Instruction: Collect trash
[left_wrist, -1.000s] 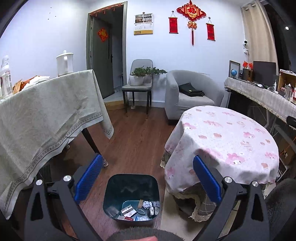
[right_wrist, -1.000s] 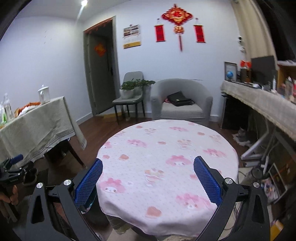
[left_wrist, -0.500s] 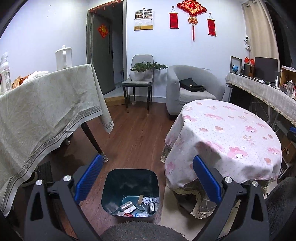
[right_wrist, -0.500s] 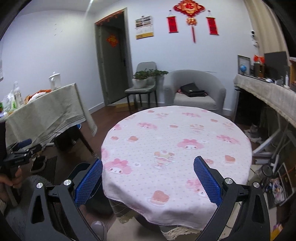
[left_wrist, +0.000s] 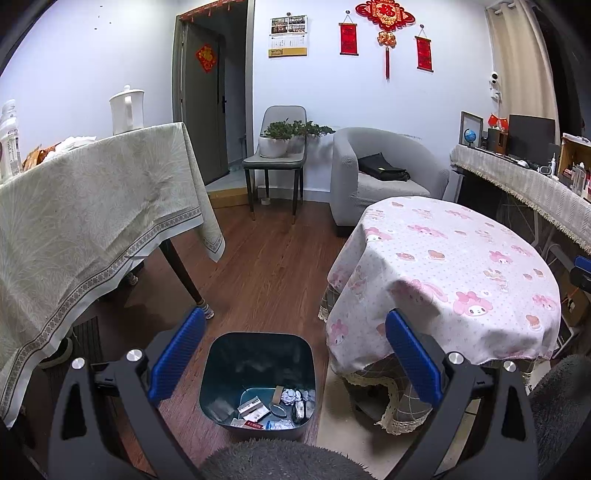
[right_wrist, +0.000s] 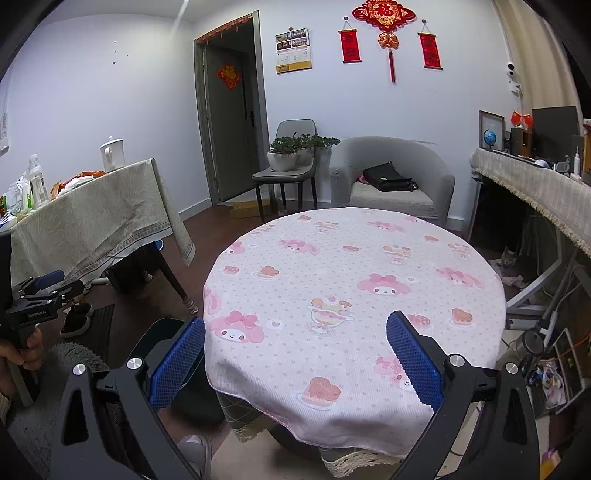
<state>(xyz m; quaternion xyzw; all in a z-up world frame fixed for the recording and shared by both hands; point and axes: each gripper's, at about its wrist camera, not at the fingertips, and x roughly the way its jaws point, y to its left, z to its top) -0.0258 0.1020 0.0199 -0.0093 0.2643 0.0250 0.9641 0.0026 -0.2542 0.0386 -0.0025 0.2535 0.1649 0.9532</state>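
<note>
The trash (left_wrist: 275, 406), crumpled paper and wrappers, lies in the bottom of the dark bin (left_wrist: 258, 347), which stands on the wood floor (left_wrist: 266, 269) directly between and just ahead of the left gripper (left_wrist: 293, 354); its blue fingers (left_wrist: 177, 354) are spread wide, holding nothing. Off the right finger stands the round bench (left_wrist: 454, 254) in its pink cloth. The right gripper (right_wrist: 295, 360) hangs over that bench's near edge, fingers (right_wrist: 412, 360) likewise spread and empty. Beyond the left finger is the beige-clothed bench (left_wrist: 92, 206).
</note>
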